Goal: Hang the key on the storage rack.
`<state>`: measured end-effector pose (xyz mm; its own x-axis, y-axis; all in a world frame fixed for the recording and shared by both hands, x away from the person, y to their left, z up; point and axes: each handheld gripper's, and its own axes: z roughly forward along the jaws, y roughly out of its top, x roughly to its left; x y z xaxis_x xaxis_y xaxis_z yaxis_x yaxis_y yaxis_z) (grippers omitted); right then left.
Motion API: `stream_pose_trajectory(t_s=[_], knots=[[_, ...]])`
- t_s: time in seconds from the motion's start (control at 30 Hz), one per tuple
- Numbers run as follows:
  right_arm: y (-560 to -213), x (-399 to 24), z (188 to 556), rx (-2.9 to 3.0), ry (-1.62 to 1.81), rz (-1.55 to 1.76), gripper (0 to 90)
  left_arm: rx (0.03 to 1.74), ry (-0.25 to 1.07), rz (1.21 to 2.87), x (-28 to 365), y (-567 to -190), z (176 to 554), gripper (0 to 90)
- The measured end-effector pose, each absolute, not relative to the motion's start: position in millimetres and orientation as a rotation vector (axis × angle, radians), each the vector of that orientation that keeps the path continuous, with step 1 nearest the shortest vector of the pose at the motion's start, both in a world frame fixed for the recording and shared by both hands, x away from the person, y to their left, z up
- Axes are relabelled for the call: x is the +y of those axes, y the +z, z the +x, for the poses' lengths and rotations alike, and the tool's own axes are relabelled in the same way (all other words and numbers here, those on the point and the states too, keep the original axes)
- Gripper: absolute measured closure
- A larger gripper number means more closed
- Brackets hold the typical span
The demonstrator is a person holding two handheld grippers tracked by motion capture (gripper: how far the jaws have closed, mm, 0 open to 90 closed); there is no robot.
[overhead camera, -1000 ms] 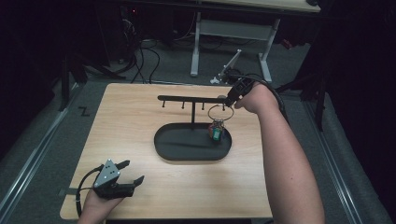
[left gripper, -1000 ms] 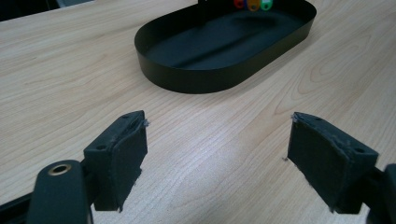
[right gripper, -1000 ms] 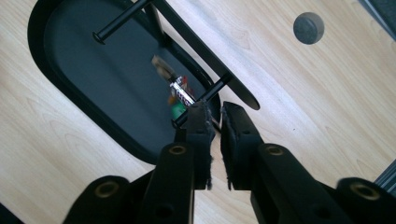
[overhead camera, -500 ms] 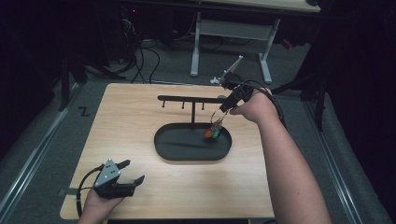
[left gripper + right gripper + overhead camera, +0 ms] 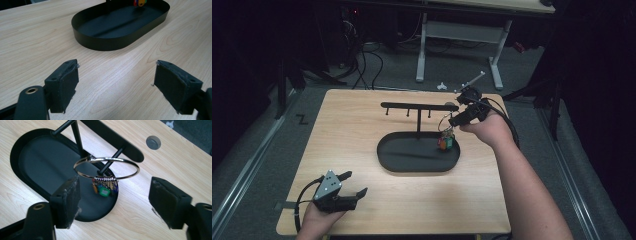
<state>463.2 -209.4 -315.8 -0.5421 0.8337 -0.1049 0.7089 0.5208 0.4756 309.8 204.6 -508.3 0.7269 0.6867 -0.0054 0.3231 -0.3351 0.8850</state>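
between hand-held gripper point(image 5: 113, 197) jaws (apart): key ring point(image 5: 106, 168)

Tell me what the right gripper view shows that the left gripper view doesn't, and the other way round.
Right gripper view alone: a metal ring hanging on a peg of the black rack, small coloured tags dangling under it, and a grey round cap set in the table. The right gripper is open, off the ring.

Left gripper view alone: the open left gripper above bare wood, and the tray's whole near wall.

Both: the black oval tray, the coloured tags and the wooden table.
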Motion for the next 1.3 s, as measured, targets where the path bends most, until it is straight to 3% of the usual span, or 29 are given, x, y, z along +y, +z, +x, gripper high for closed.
stream_pose_trajectory(t_s=[0.77, 1.3], knots=[[-388.1, -226.0, 405.1, 2.238, 0.783, 1.329, 11.6, 0.778, 0.456, 1.952, 200.2, -511.1, 309.9, 19.1], [-470.7, -251.2, 353.0, 2.102, 0.94, 1.322, 4.3, 0.788, 0.456, 1.946, 198.5, -510.5, 311.5, 16.8]])
